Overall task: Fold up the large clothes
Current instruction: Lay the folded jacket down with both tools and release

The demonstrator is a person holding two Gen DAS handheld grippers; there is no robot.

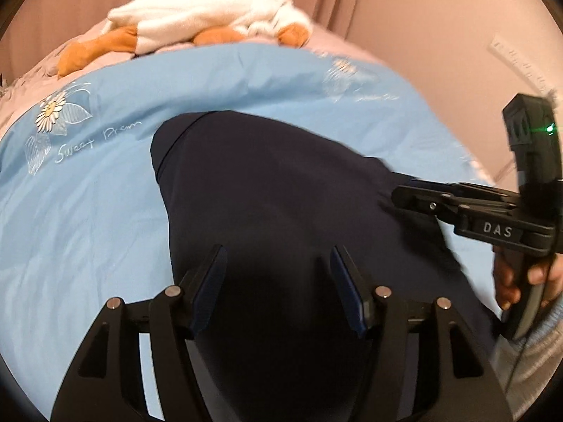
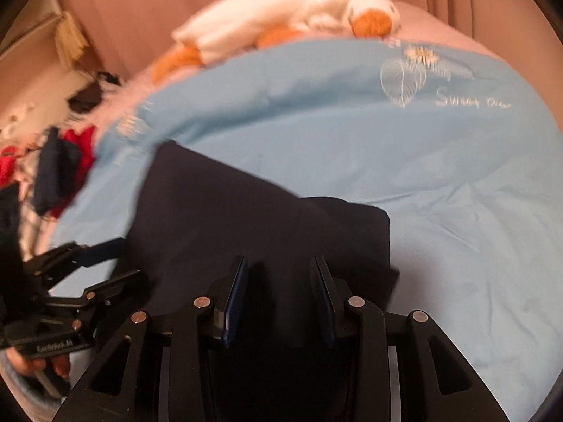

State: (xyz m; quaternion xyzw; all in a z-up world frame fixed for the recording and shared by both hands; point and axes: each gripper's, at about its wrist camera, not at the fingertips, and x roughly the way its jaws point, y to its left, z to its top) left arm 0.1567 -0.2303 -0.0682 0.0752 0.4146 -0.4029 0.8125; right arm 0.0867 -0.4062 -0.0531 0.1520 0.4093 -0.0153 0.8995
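Both tongs, left (image 1: 278,283) and right (image 2: 278,293), hang released over the folded navy garment (image 1: 267,190); mid-fold, you next need an edge to pinch.

white and orange plush toy (image 1: 207,24) on pink bedding (image 1: 334,44); blue daisy-print cover (image 1: 88,193) spread below.

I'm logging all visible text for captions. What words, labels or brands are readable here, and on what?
"DAS": white letters on the black right gripper.
"Sweet Dream" (second word unclear): white script on the light blue bedsheet.
Label on the black left gripper: too blurred to read.
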